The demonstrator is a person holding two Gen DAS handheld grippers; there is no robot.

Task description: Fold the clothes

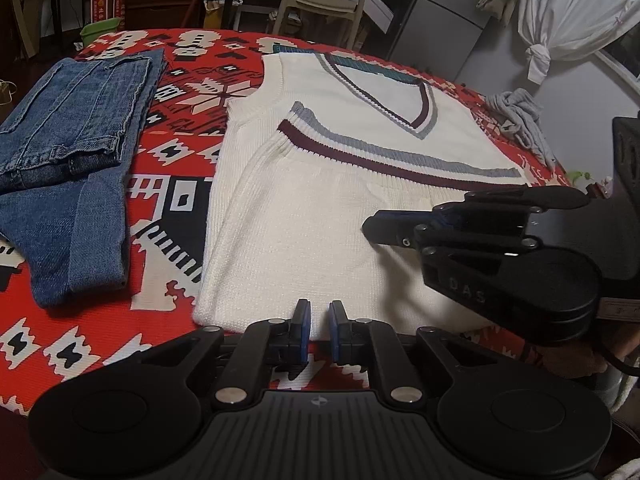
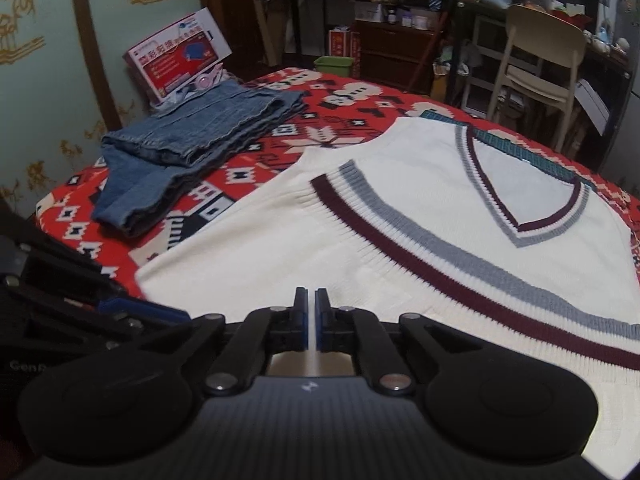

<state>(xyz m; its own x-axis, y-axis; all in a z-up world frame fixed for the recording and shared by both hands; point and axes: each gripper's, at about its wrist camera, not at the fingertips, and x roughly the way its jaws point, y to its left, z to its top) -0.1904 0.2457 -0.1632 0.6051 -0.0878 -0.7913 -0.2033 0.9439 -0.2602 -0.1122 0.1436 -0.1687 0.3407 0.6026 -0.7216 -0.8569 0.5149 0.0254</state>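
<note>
A cream knitted vest (image 1: 320, 220) with maroon and grey stripes lies flat on the table, its bottom hem folded up to just below the V-neck. The same vest (image 2: 400, 208) fills the right wrist view. My left gripper (image 1: 319, 316) hovers at the vest's near folded edge, open by a narrow gap with nothing between its fingers. From the right, my right gripper (image 1: 366, 229) reaches over the lower half of the vest, fingers together and holding nothing. In its own view the right gripper (image 2: 311, 312) shows only a sliver between the pads.
Folded blue jeans (image 1: 68, 152) lie left of the vest on the red patterned tablecloth (image 1: 172, 200). A crumpled grey cloth (image 1: 520, 116) sits at the far right edge. A red and white box (image 2: 176, 56) stands behind the jeans. A pale chair (image 2: 540, 60) stands beyond the table.
</note>
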